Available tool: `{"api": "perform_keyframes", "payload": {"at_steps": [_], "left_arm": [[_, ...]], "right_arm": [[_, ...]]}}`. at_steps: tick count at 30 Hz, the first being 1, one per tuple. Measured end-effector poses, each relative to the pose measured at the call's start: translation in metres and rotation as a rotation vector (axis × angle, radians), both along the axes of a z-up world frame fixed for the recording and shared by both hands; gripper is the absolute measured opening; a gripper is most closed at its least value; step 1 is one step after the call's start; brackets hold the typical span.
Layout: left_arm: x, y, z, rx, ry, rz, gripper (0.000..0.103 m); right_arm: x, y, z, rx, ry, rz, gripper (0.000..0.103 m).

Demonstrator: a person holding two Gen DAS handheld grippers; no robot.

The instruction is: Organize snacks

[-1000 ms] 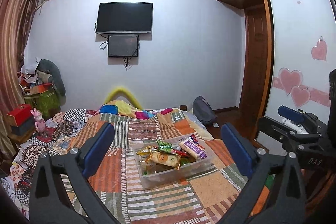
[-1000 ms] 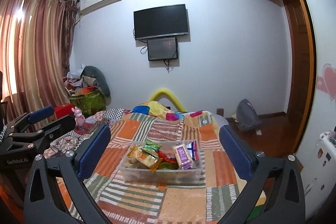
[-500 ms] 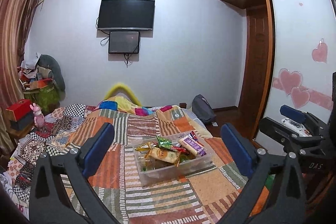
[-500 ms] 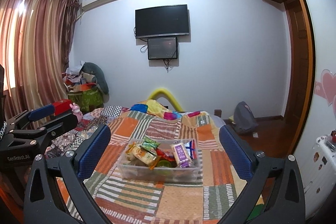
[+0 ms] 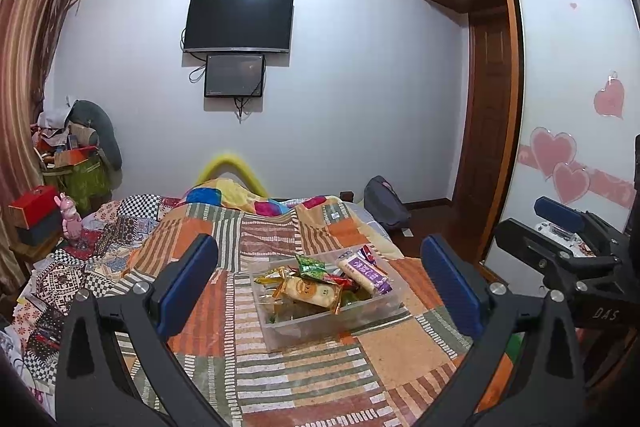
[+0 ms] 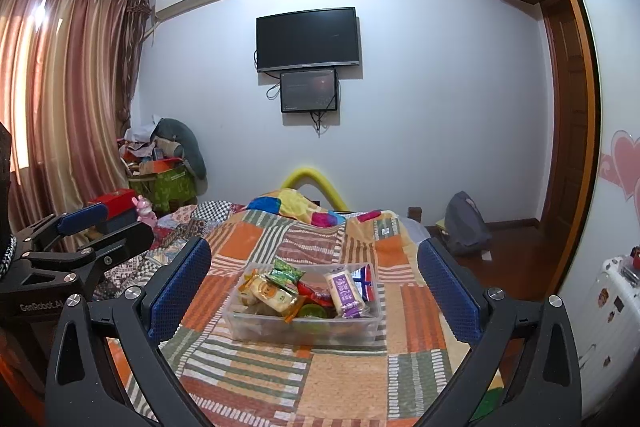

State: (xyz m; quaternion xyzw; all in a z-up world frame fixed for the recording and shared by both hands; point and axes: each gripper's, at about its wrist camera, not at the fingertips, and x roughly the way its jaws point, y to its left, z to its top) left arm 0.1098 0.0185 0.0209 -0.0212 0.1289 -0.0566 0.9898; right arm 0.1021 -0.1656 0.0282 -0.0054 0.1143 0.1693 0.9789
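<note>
Both the left gripper [image 5: 318,285] and right gripper [image 6: 314,287] hang spread wide and empty, framing the snacks [image 6: 304,291] piled in the clear bin [image 6: 280,329] at centre frame, likely so either could reach in.

One clear bin [image 6: 304,327] is sitting on one patchwork quilt [image 6: 344,379], holding at least five visible snack packets [image 6: 272,293]; more beneath are showing too little to count. Two screens [image 6: 307,39] are hanging on the wall.
</note>
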Motion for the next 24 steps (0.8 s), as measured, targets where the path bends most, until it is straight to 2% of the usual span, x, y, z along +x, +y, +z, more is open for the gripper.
{"api": "perform_keyframes", "payload": {"at_steps": [24], "left_arm": [[-0.0029,0.0003,-0.0006,-0.004,0.005,-0.018,0.103]], "right_arm": [[0.0037,-0.0038,-0.0015,-0.002,0.019,0.001,0.103]]}}
